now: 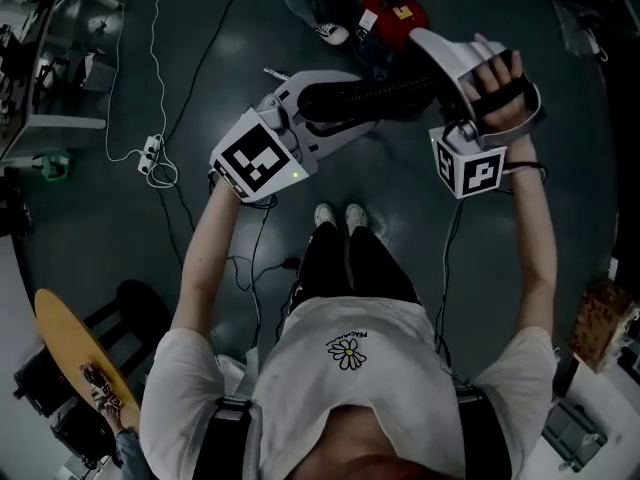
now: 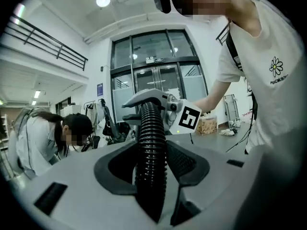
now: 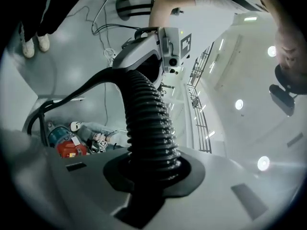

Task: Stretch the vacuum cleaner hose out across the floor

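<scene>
The black ribbed vacuum hose hangs in a short span between my two grippers, held high above the floor. My left gripper is shut on one end of that span and my right gripper is shut on the other. In the left gripper view the hose runs out of my left gripper toward the right gripper. In the right gripper view the hose rises from my right gripper and bends toward the left gripper. The red vacuum cleaner stands on the floor beyond the hose.
Another person crouches by the cleaner, their shoe near it. A power strip with white cables lies on the dark floor at left. A round wooden board sits at lower left, a box at right.
</scene>
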The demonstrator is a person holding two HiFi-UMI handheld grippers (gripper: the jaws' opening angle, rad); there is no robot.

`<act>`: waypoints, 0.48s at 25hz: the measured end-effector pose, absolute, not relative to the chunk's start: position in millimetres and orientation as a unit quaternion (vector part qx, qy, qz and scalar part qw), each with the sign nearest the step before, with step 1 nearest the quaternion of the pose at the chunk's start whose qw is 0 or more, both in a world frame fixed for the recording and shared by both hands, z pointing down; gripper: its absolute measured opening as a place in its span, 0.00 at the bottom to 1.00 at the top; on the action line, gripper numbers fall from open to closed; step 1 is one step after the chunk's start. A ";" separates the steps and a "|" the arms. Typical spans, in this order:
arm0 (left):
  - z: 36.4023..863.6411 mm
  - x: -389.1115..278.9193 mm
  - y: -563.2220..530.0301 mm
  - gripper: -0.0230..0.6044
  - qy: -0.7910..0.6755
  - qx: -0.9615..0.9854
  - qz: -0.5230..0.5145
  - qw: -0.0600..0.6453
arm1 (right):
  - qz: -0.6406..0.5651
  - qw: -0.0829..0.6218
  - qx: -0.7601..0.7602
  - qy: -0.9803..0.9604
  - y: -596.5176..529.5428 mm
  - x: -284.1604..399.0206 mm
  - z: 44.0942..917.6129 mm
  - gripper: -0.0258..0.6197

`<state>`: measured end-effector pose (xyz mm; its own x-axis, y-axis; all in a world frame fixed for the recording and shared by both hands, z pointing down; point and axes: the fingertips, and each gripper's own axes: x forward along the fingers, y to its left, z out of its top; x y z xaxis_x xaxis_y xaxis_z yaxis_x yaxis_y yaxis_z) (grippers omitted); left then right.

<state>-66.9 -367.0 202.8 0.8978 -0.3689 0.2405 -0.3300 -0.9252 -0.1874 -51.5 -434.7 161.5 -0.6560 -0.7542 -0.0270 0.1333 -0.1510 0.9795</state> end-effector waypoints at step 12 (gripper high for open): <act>139.0 -3.5 -227.1 0.31 -0.025 -0.981 -0.147 -0.128 | -0.747 0.245 0.196 -0.585 -331.5 -77.8 80.8 0.22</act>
<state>-3.5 -227.1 139.0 0.9554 0.0863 0.2826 0.0110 -0.9662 0.2577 -77.8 -331.5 80.8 -0.8027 -0.5963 -0.0054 0.1376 -0.1940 0.9713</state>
